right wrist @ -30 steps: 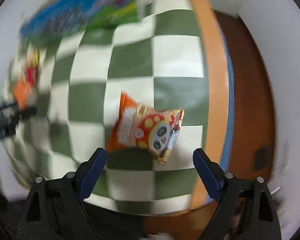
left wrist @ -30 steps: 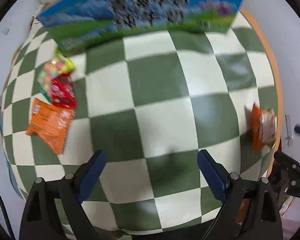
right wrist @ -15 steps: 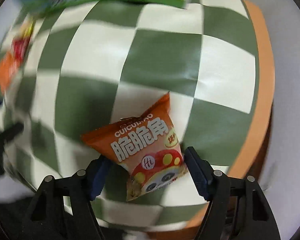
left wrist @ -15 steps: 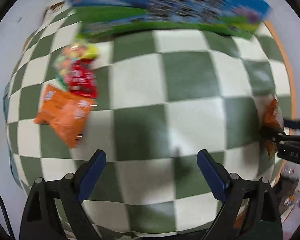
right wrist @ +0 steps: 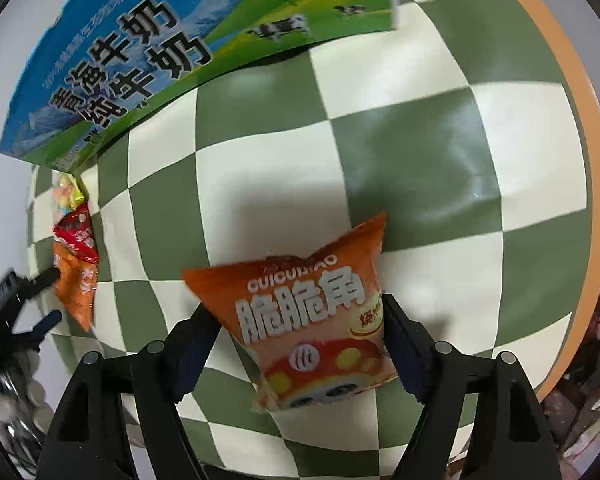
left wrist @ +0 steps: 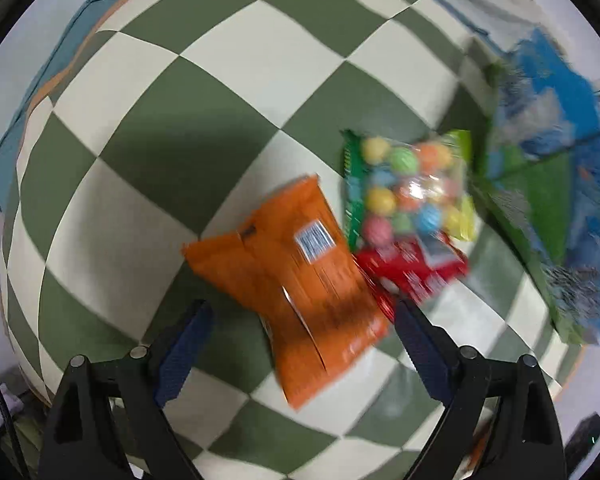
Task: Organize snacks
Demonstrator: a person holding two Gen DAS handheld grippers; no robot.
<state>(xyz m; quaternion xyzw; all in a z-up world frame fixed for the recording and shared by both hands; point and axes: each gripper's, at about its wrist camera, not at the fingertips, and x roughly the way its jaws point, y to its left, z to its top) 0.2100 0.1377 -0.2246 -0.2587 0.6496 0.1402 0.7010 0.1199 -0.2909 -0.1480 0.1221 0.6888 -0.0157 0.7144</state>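
- The right gripper (right wrist: 300, 344) has closed in since a second ago: its jaws now pinch the orange panda snack bag (right wrist: 312, 320), which seems lifted just off the checkered bench (right wrist: 420, 160).
- The left gripper (left wrist: 300, 344) has swung over to the orange packet (left wrist: 296, 264); its jaws stand spread on either side, not gripping.
- Beside that packet lie the candy bag (left wrist: 408, 188) and red packet (left wrist: 416, 268), touching.
- The milk box (right wrist: 180, 48) stands behind, likely the destination.
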